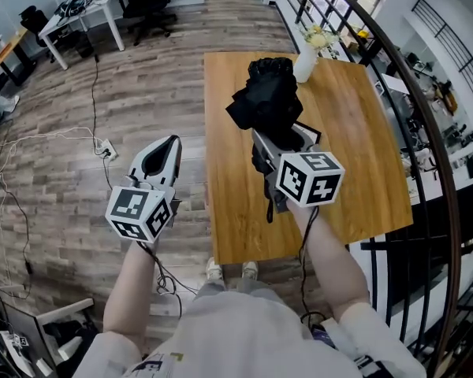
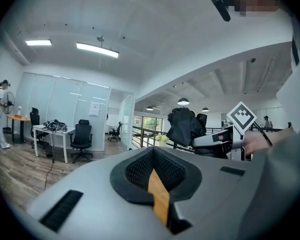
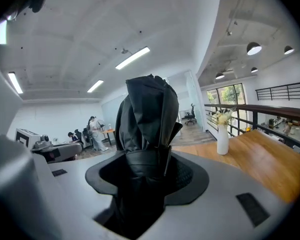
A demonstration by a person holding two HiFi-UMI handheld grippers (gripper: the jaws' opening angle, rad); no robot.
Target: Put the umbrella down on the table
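A folded black umbrella (image 1: 268, 93) sticks out forward and upward from my right gripper (image 1: 280, 136), which is shut on its lower part above the wooden table (image 1: 355, 124). In the right gripper view the umbrella (image 3: 147, 114) fills the space between the jaws of the right gripper (image 3: 145, 169), with its strap wrapped round it. My left gripper (image 1: 170, 144) hangs left of the table over the floor, its jaws together and nothing in them. The left gripper view shows the umbrella (image 2: 182, 126) and the right gripper off to the right of the left gripper (image 2: 155, 176).
A white vase with flowers (image 1: 306, 61) stands at the table's far edge, just beyond the umbrella. A black railing (image 1: 426, 93) runs along the table's right side. Cables (image 1: 63, 140) lie on the wood floor at left. A white desk and office chairs (image 1: 87, 6) stand far back.
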